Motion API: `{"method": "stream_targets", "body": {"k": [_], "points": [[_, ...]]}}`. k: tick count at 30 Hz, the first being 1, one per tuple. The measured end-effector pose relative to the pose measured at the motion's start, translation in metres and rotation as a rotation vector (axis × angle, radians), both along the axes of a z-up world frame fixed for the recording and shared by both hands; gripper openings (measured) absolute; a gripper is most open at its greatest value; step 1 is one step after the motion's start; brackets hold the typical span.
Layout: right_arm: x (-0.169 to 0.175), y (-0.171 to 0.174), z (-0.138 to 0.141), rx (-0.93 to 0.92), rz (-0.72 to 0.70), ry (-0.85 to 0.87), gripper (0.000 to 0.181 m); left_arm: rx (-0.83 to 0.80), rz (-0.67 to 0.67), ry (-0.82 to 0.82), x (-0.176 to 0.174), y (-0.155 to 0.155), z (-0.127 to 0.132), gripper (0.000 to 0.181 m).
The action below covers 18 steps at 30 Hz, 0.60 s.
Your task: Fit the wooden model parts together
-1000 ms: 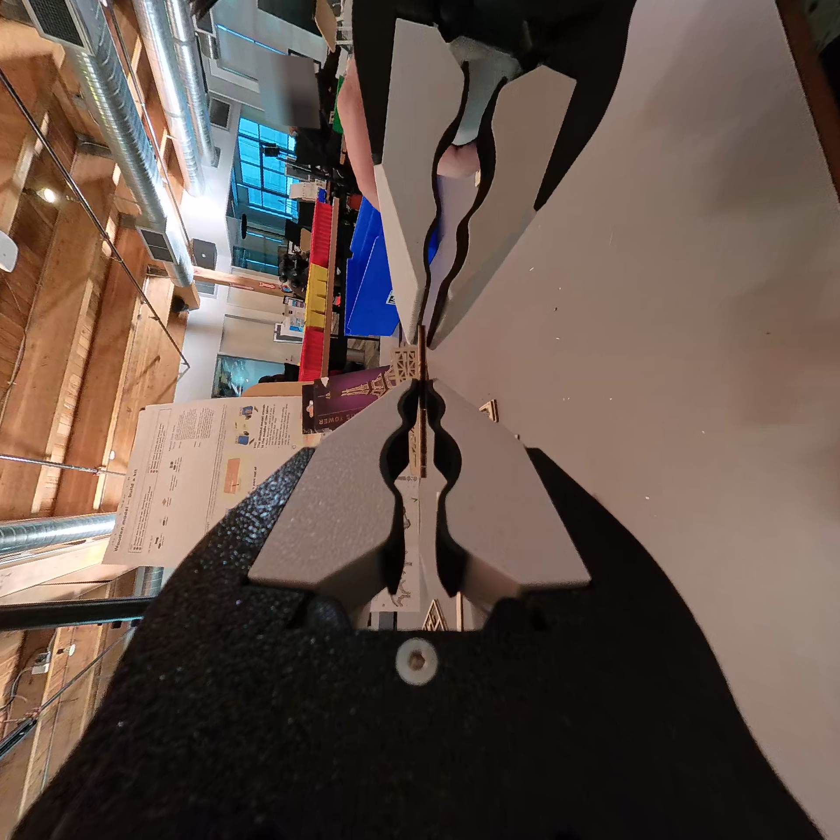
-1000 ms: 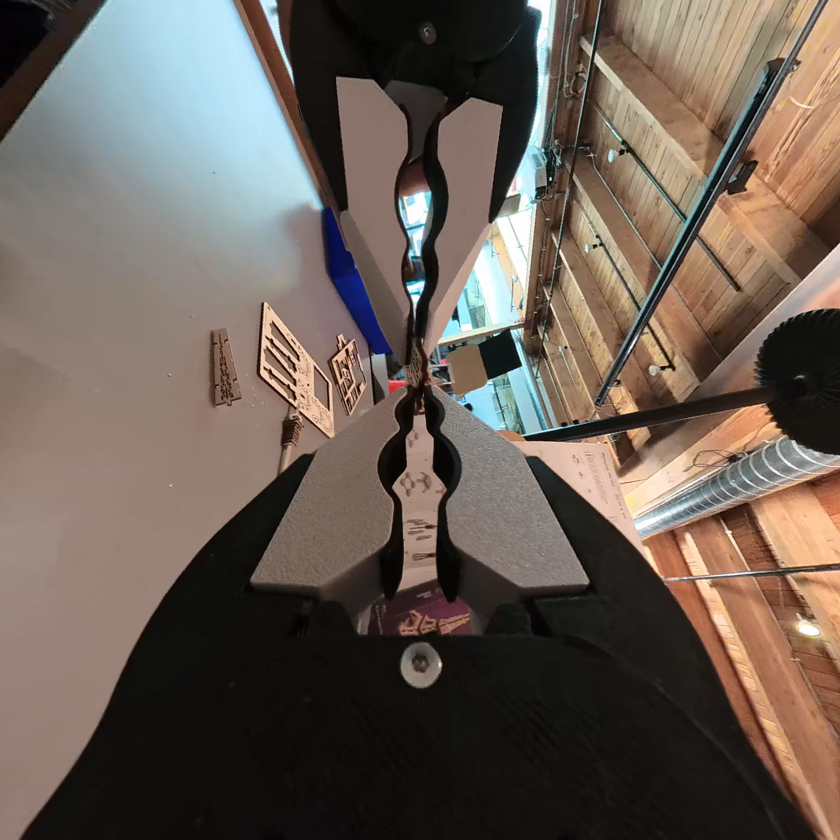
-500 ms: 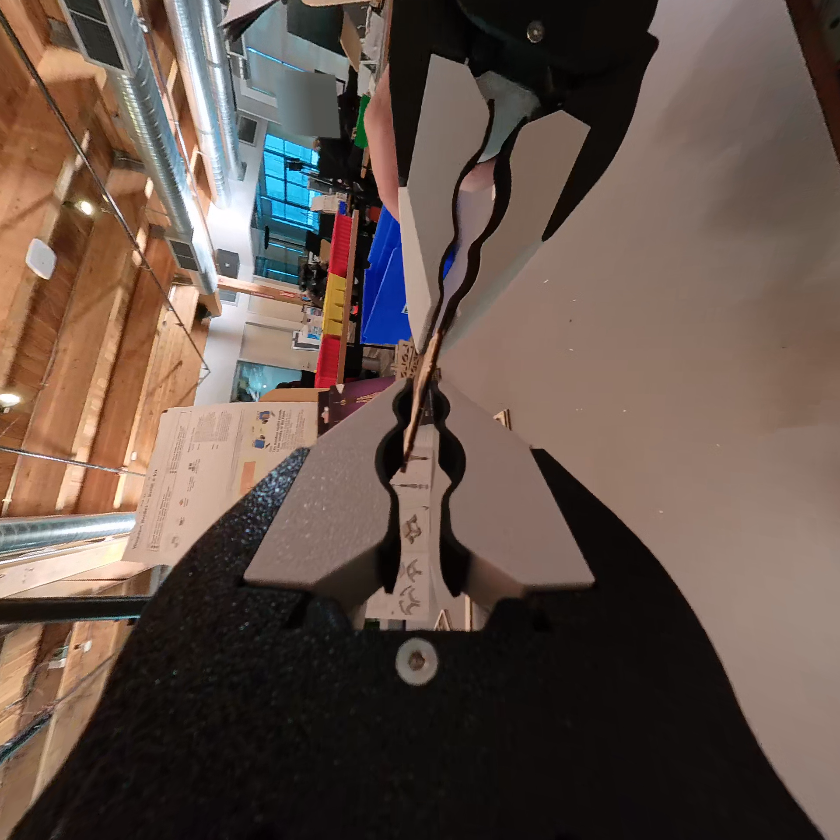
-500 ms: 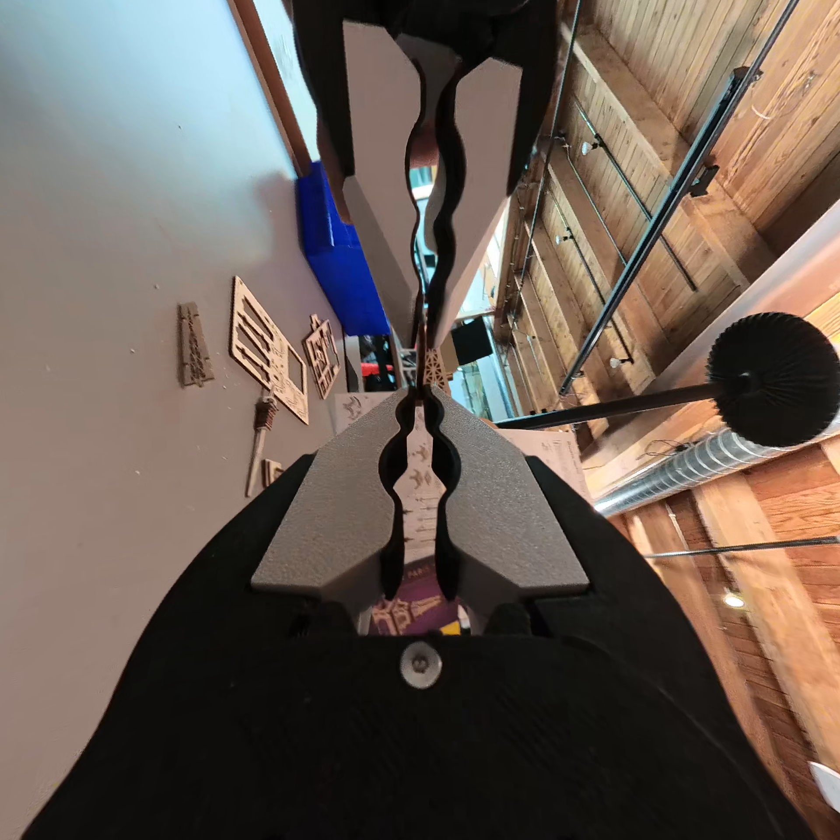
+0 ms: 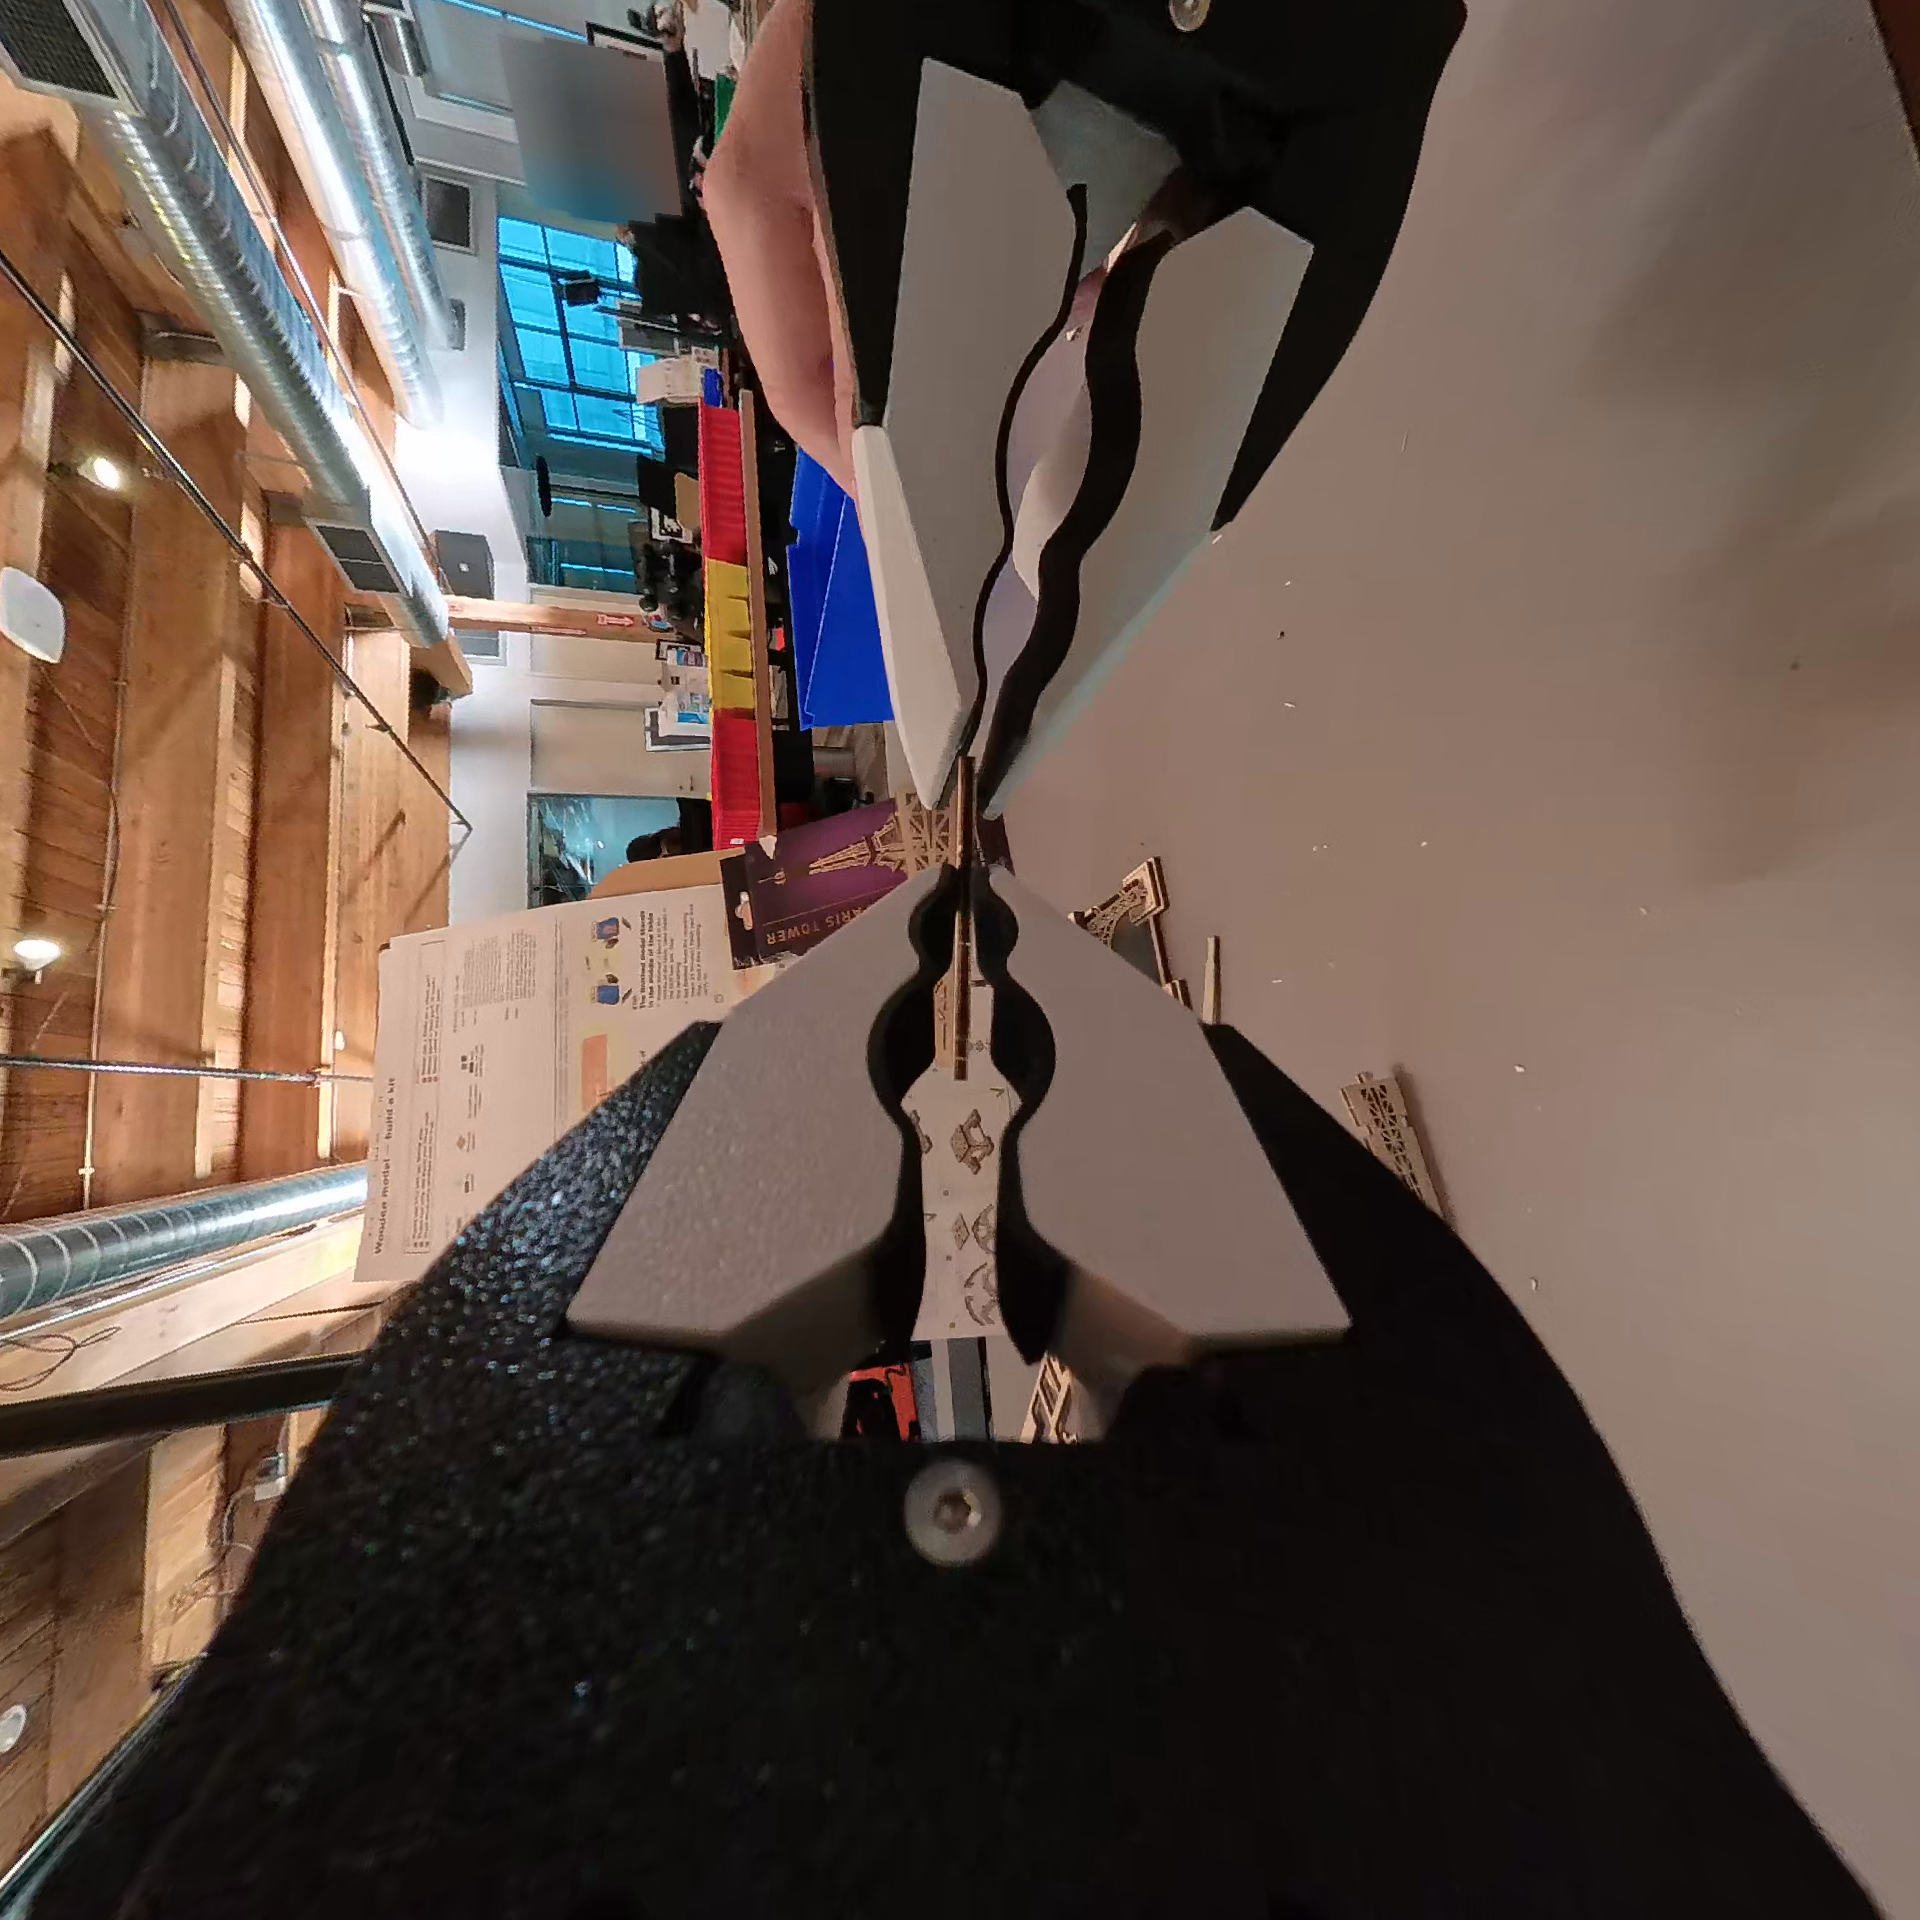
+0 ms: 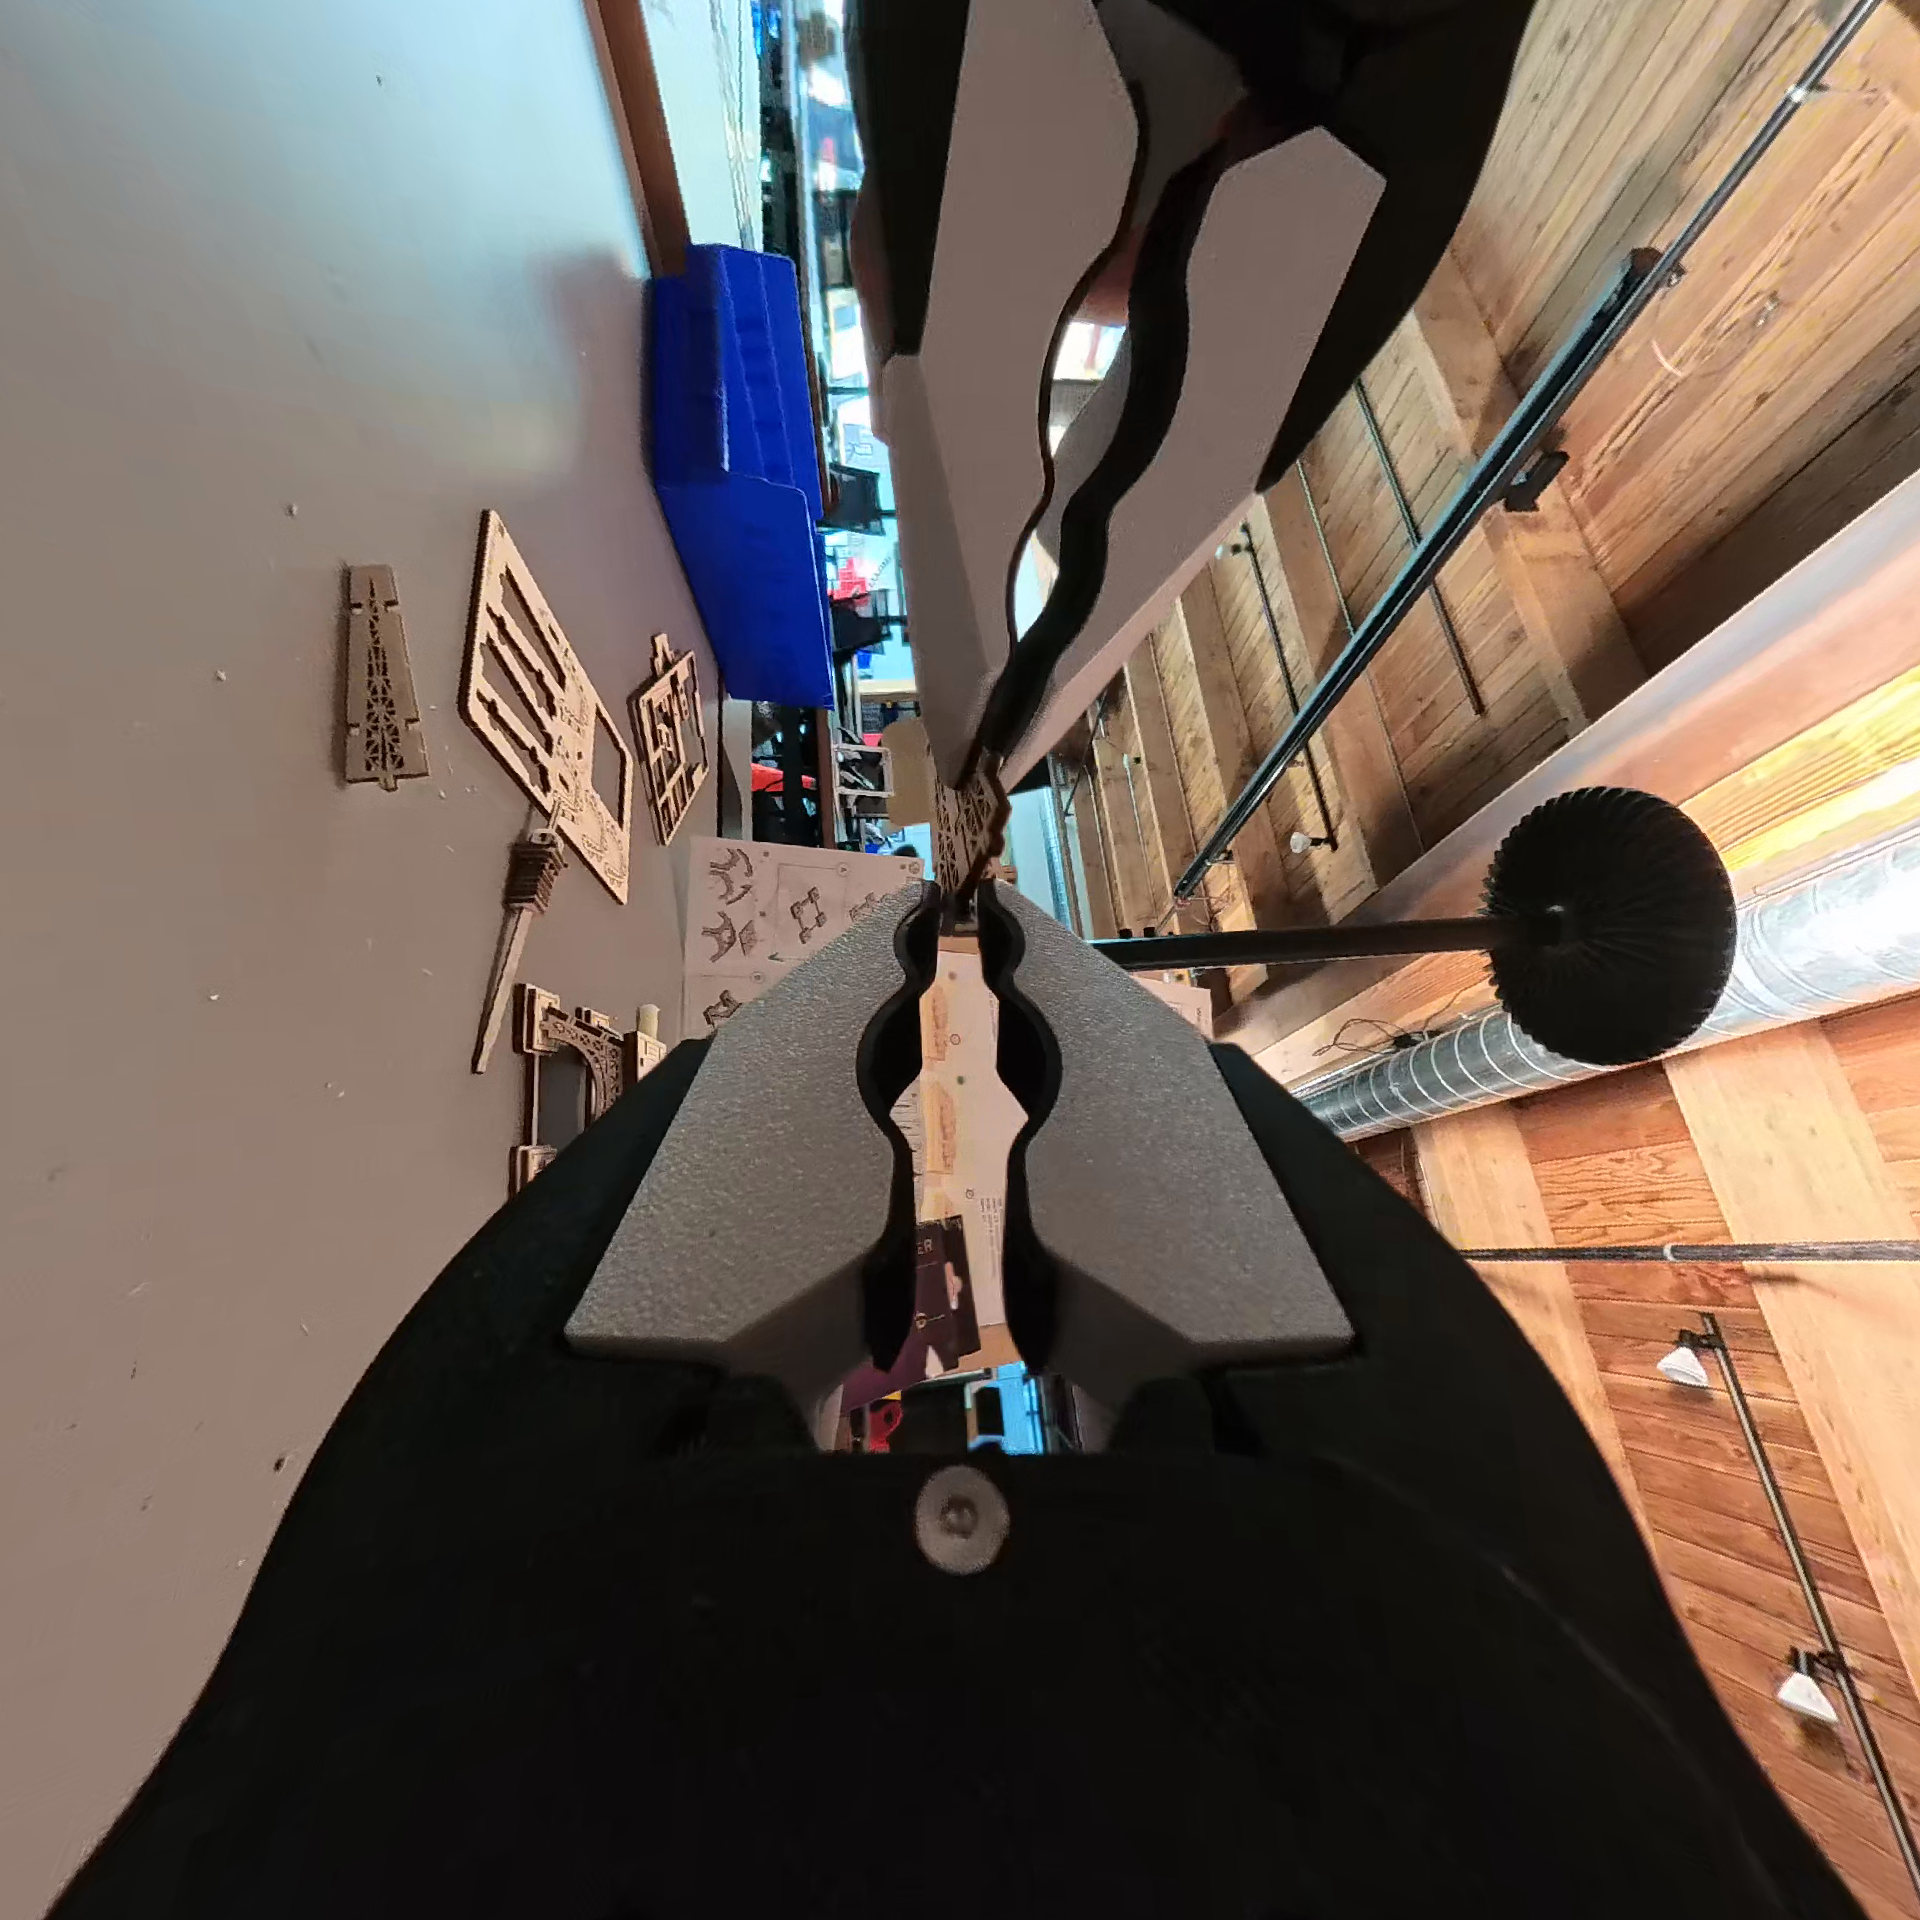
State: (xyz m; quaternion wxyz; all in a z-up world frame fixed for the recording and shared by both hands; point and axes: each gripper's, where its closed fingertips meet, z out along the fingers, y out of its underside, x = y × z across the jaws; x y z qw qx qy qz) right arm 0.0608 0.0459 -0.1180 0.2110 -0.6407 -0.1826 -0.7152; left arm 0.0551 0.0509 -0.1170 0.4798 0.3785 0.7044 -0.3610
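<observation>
Between the two sets of grey fingers in the left wrist view, your left gripper (image 5: 961, 883) is pinched nearly shut on a thin wooden lattice part (image 5: 961, 977), seen edge-on; the right gripper (image 5: 961, 790) meets it tip to tip from above, also closed on wood. Judgement: the step in hand is the press-fit itself. Keep both grips firm, push straight along the slot line and avoid twisting, since such thin ply would likely snap at the lattice. Beyond the lattice part lie a purple box (image 5: 831, 883), an instruction sheet (image 5: 540, 1039) and loose wooden pieces (image 5: 1127, 920) on the grey table (image 5: 1558, 831). Right wrist view: your right gripper (image 6: 956, 899) is closed down to a sliver on the lower edge of the lattice part (image 6: 966, 821), with the left gripper (image 6: 982, 753) clamping its upper edge. Beside the lattice part, toward the table, rest a punched-out wooden sheet (image 6: 540, 696), a tower-side piece (image 6: 382, 675) and a blue bin (image 6: 743, 468). Hard to make out: whether you hold one part or two, and whether tabs are seated; the joint is hidden by the fingertips in both views.
</observation>
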Motion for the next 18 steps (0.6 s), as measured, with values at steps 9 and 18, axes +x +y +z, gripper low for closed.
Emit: {"method": "stream_targets", "body": {"k": [9,18], "points": [[0.000,0.003,0.000,-0.068,-0.014,-0.083,0.002,0.067,-0.002,0.113,0.001,0.004,-0.004,0.002],[0.003,0.004,-0.007,-0.156,-0.037,-0.132,0.001,0.193,0.024,0.175,0.004,0.006,-0.012,0.002]]}}
